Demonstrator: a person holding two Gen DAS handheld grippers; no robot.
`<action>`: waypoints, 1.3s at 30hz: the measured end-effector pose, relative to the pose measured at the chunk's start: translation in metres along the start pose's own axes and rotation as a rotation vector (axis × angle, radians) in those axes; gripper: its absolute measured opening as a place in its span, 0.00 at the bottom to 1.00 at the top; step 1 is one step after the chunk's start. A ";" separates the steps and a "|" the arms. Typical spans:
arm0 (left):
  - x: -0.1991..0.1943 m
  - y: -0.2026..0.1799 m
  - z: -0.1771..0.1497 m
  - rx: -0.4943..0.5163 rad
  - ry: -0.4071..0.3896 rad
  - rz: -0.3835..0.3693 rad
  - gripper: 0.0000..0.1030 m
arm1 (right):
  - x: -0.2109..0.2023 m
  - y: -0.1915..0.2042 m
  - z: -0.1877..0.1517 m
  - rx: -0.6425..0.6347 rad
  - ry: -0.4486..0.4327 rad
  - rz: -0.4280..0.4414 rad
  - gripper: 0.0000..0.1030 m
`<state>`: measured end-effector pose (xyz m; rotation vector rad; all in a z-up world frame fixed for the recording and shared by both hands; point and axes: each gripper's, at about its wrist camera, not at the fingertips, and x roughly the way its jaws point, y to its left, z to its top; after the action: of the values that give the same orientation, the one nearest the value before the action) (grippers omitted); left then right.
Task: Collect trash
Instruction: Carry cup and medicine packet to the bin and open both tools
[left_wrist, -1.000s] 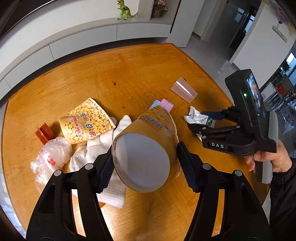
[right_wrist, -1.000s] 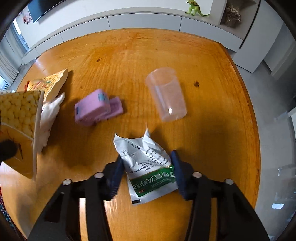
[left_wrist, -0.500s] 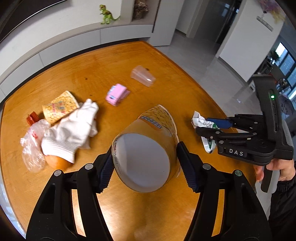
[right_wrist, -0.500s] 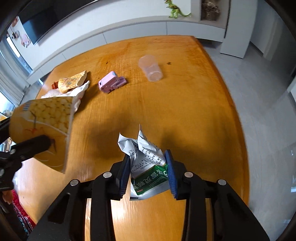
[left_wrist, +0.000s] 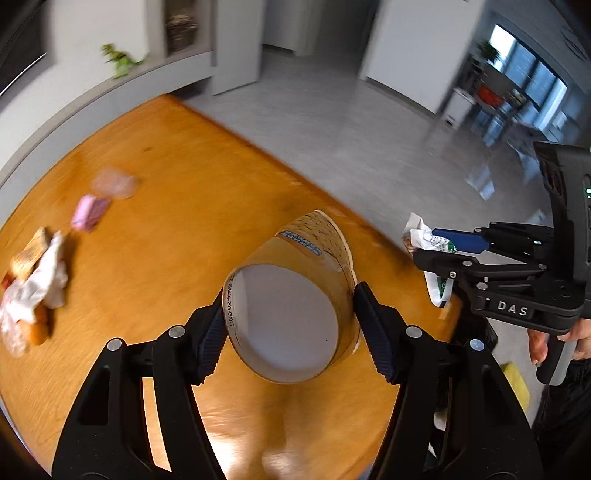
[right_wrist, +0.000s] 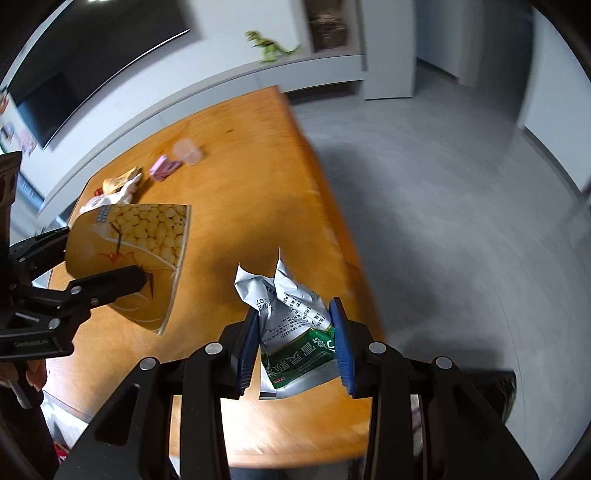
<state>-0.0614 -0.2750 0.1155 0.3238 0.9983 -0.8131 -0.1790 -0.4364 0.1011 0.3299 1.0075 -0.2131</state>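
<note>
My left gripper (left_wrist: 290, 314) is shut on a yellow paper cup (left_wrist: 295, 306) printed with soybeans, held off the table with its white base toward the camera; the cup (right_wrist: 136, 258) also shows at the left of the right wrist view. My right gripper (right_wrist: 295, 343) is shut on a crumpled silver and green sachet (right_wrist: 291, 332), lifted above the table's near right corner. In the left wrist view that right gripper (left_wrist: 424, 245) and the sachet (left_wrist: 428, 254) hang over the table's right edge. More trash lies far back on the wooden table (left_wrist: 166, 221).
On the table's far side lie a pink box (left_wrist: 88, 212), a clear plastic cup (left_wrist: 114, 184), a white glove (left_wrist: 40, 288) and a second soybean cup (left_wrist: 27, 254). Grey floor (right_wrist: 443, 184) spreads to the right. A person's hand (left_wrist: 543, 339) grips the right handle.
Both grippers have swung toward the table's right edge with the cup and the sachet in them. The leftover trash has shrunk into the far left, and the floor now fills the right side.
</note>
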 end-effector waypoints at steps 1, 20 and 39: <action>0.006 -0.014 0.004 0.024 0.006 -0.008 0.62 | -0.009 -0.015 -0.011 0.025 -0.009 -0.008 0.37; 0.129 -0.274 -0.009 0.471 0.194 -0.154 0.62 | -0.090 -0.209 -0.198 0.505 -0.034 -0.197 0.38; 0.131 -0.267 -0.021 0.513 0.153 -0.085 0.94 | -0.103 -0.217 -0.195 0.598 -0.067 -0.240 0.75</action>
<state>-0.2323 -0.5012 0.0244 0.7970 0.9391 -1.1333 -0.4567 -0.5644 0.0562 0.7394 0.9003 -0.7447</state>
